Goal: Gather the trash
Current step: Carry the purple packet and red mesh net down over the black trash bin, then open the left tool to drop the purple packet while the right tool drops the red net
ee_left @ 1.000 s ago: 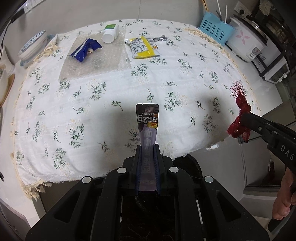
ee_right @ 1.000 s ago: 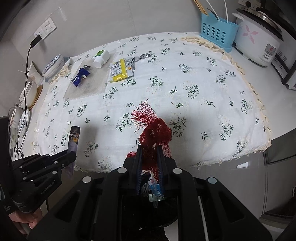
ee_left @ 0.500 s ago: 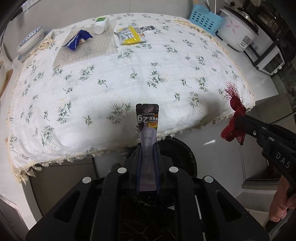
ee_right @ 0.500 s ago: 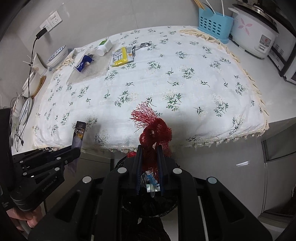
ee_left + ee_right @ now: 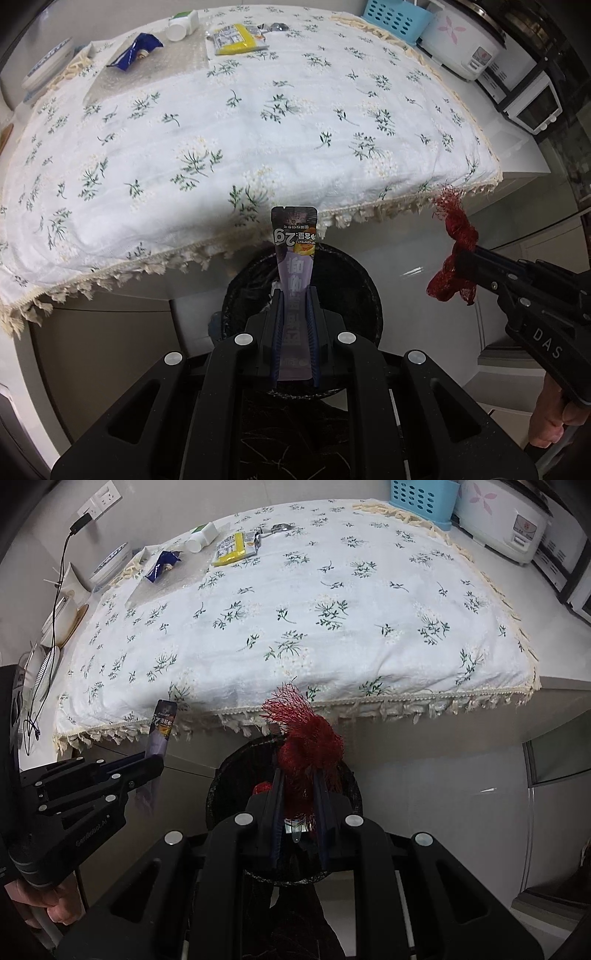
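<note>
While clamping the purple sachet (image 5: 294, 266) upright, the left gripper (image 5: 294, 306) is hovering over the black bin (image 5: 365, 291) (mouth at six o'clock). Right view: right gripper (image 5: 298, 790) is pinching red netting (image 5: 308, 749), bin (image 5: 221, 786) directly beneath.

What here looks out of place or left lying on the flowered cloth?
Litter lies at the far end of the flowered cloth: a blue wrapper, a tipped-over white bottle and a yellow packet. Nothing looks spilled or broken.

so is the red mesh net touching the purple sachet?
Apart. The left wrist view shows the purple sachet in the left gripper, with open space before the red mesh net.
</note>
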Demonstrator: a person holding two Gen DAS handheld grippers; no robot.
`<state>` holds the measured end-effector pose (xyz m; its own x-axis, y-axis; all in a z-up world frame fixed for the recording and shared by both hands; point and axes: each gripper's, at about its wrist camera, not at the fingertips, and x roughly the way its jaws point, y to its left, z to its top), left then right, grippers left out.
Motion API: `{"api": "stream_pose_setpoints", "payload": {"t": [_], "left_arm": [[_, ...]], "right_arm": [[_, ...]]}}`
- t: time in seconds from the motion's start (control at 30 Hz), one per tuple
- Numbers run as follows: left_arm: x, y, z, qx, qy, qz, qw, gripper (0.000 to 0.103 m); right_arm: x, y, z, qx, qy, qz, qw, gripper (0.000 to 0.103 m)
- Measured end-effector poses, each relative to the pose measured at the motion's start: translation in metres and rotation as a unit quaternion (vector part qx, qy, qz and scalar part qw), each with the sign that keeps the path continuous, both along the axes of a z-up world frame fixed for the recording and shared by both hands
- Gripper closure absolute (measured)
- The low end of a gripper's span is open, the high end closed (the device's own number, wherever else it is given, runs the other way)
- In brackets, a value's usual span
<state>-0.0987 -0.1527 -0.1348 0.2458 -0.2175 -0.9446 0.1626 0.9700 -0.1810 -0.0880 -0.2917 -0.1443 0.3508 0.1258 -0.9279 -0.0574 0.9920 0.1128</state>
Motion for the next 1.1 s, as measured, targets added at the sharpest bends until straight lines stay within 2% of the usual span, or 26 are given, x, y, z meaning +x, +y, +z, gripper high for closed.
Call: {"api": "stream_pose_setpoints", "payload": {"t": [0.63,1.1], "left_arm": [[-0.021,-0.007,-0.078,-0.005,0.023,-0.010,0.9997,0.092],[-0.015,-0.032,-0.131,0.013,0.058,-0.044,0.9972,0.092]], "right_arm": [[-0.019,0.002,-0.078,0.019,0.034,0.008,0.999,0.089],[-0.025,-0.021,-0.101,0.014,0.065,-0.019,0.998,0.089]]}}
